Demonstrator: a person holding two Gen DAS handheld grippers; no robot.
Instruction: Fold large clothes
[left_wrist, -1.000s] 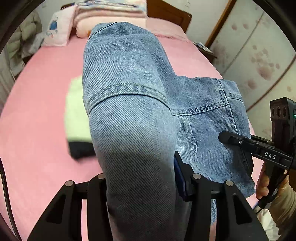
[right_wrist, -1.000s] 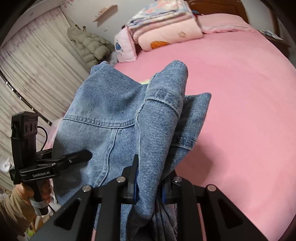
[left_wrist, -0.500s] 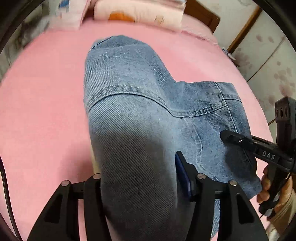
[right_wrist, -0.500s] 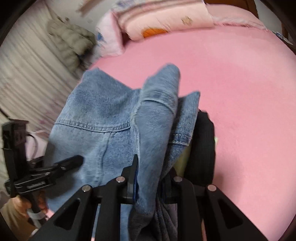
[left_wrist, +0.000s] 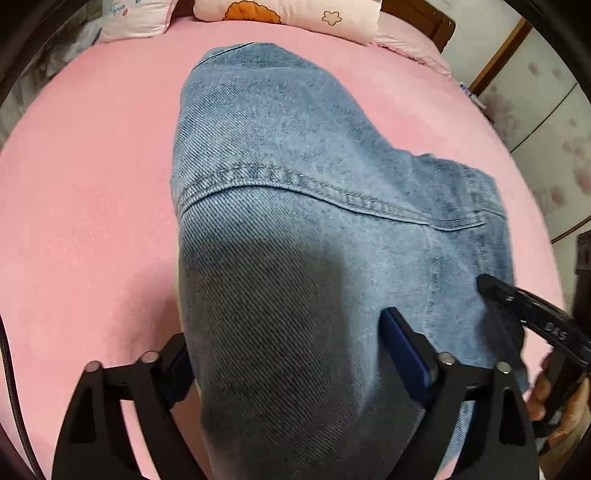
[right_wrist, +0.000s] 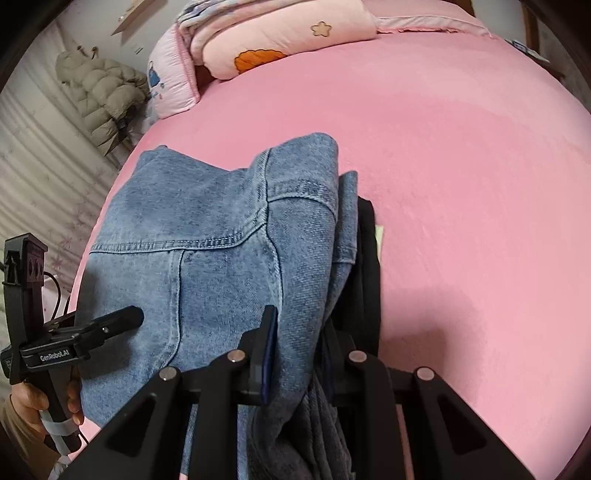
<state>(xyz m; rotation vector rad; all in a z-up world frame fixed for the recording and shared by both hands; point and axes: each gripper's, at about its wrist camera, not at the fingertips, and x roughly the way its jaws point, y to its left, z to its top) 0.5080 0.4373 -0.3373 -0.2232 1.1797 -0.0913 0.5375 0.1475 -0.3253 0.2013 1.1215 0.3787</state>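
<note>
Your left tongs (left_wrist: 291, 354) have just spread around the denim garment (left_wrist: 295, 206); your right tongs (right_wrist: 301, 347) pinch it.

The folded jeans (right_wrist: 207, 258) are being rested on the bed (right_wrist: 461, 166), atop a dark garment (right_wrist: 367, 273) along their right edge; pillows (right_wrist: 280, 40) are lying behind.

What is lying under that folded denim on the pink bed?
Under the denim garment, a black folded item pokes out along its right edge, with a pale corner beside it. How far either reaches underneath is hidden by the denim.
</note>
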